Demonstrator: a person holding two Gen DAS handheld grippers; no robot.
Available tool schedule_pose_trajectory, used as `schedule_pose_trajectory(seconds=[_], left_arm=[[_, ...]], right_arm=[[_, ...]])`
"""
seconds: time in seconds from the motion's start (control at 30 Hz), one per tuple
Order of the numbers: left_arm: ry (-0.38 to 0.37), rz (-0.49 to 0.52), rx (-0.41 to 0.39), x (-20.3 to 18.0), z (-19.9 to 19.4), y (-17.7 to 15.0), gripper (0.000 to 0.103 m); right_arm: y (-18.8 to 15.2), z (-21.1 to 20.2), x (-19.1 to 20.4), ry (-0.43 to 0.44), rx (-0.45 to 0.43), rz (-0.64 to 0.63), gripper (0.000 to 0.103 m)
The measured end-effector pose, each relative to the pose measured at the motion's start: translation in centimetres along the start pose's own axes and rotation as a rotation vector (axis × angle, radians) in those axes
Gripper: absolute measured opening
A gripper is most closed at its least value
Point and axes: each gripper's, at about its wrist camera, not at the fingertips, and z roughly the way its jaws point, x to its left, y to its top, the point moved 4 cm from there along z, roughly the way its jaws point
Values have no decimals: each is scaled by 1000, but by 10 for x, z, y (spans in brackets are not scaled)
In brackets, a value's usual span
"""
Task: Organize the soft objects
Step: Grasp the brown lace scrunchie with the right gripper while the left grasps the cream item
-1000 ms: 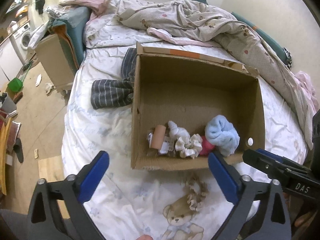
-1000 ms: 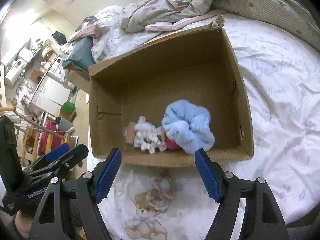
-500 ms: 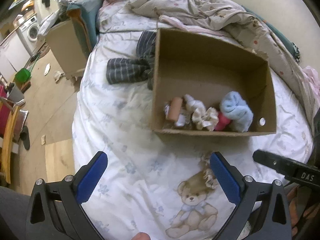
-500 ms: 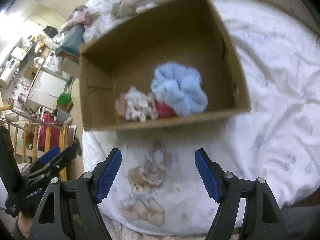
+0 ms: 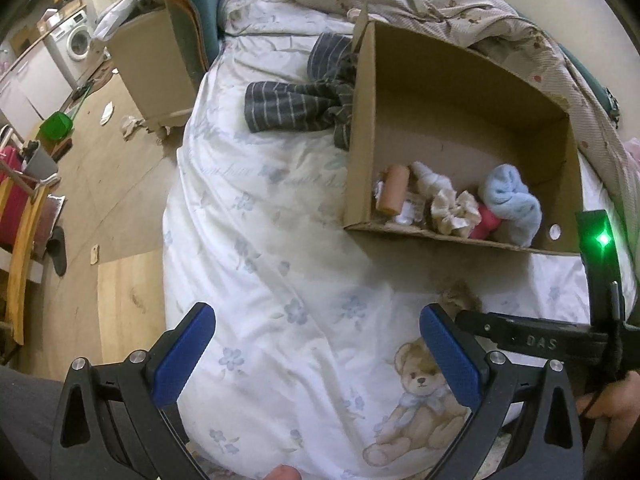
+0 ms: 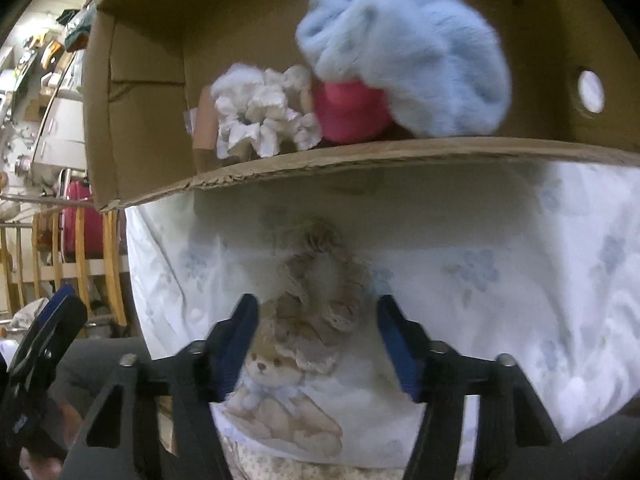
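A cardboard box (image 5: 362, 128) (image 6: 132, 92) lies on the bed. In it are a light blue fluffy scrunchie (image 5: 510, 200) (image 6: 404, 52), a pink item (image 6: 352, 110), a cream scrunchie (image 5: 456, 212) (image 6: 264, 116) and a peach roll (image 5: 394, 192). A beige lace scrunchie (image 6: 320, 292) (image 5: 460, 294) lies on the sheet in front of the box. My right gripper (image 6: 316, 344) is open, low over the sheet, its blue pads either side of the beige scrunchie. My left gripper (image 5: 316, 356) is open and empty above the sheet, left of the box.
A dark striped garment (image 5: 296, 104) lies on the bed behind the box's left wall. A rumpled duvet (image 5: 440, 4) is heaped behind the box. The sheet has a printed teddy bear (image 5: 420, 408). The bed's left edge drops to a wooden floor (image 5: 100, 200).
My right gripper has dropped down and forward to the beige scrunchie and its jaws have narrowed around it. My left gripper has drawn back and left from the box.
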Motion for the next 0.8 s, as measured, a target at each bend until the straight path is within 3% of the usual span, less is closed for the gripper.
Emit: schedule_pose_trajectory(seconds=[0.2, 0.23, 0.47, 0.73, 0.8], left_arm=[[8, 2, 31, 0, 9, -4, 102], [7, 4, 39, -1, 11, -5, 102], [-32, 31, 87, -18, 21, -12, 98], [-137, 80, 198, -62, 47, -28, 67], [-149, 86, 219, -72, 55, -30, 66]], right_arm=[[0, 4, 4, 0, -2, -16, 15], [0, 1, 4, 6, -9, -24, 12], [-2, -34, 3, 64, -102, -25, 12], [-14, -70, -18, 49, -188, 7, 12], [-16, -76, -24, 59, -198, 18, 12]])
